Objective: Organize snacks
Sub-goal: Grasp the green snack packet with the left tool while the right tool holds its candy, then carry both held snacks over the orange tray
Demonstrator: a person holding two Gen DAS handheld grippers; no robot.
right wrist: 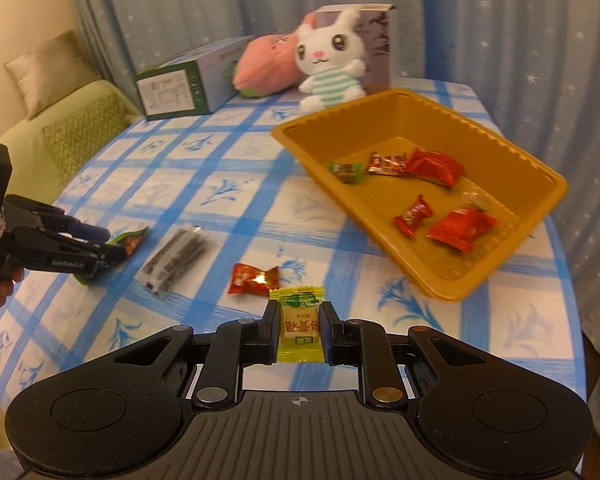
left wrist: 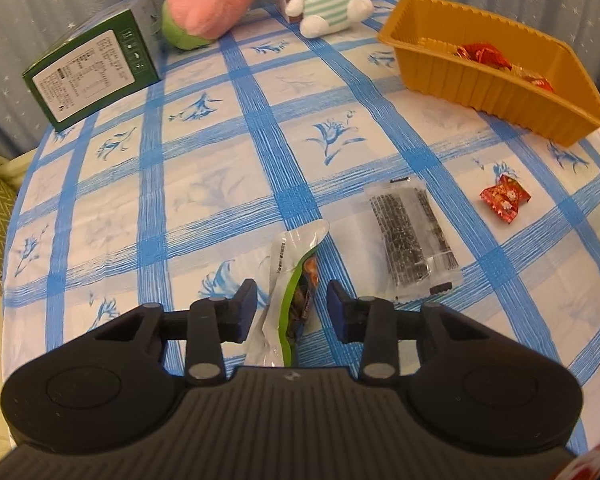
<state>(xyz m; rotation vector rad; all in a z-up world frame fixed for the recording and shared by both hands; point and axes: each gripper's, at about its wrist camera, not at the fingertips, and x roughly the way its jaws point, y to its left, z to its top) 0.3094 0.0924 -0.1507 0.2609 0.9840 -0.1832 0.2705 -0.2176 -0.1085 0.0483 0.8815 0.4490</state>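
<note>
My left gripper [left wrist: 291, 298] is open, its fingers on either side of a green and clear snack packet [left wrist: 294, 292] lying on the table; it also shows in the right wrist view [right wrist: 100, 246]. A clear packet of dark seaweed sticks [left wrist: 412, 236] lies just right of it. A red wrapped candy [left wrist: 505, 199] lies further right. My right gripper [right wrist: 300, 324] is shut on a yellow-green wrapped candy [right wrist: 300, 326], held above the table. The yellow tray [right wrist: 500, 264] holds several red candies and one green candy [right wrist: 346, 171].
The table has a blue checked cloth [left wrist: 220, 184]. At its back stand a green box [left wrist: 96, 76], a pink plush [left wrist: 212, 4], a white rabbit plush [right wrist: 332, 64] and a grey box [right wrist: 376, 44]. A green sofa with cushions [right wrist: 72, 136] is on the left.
</note>
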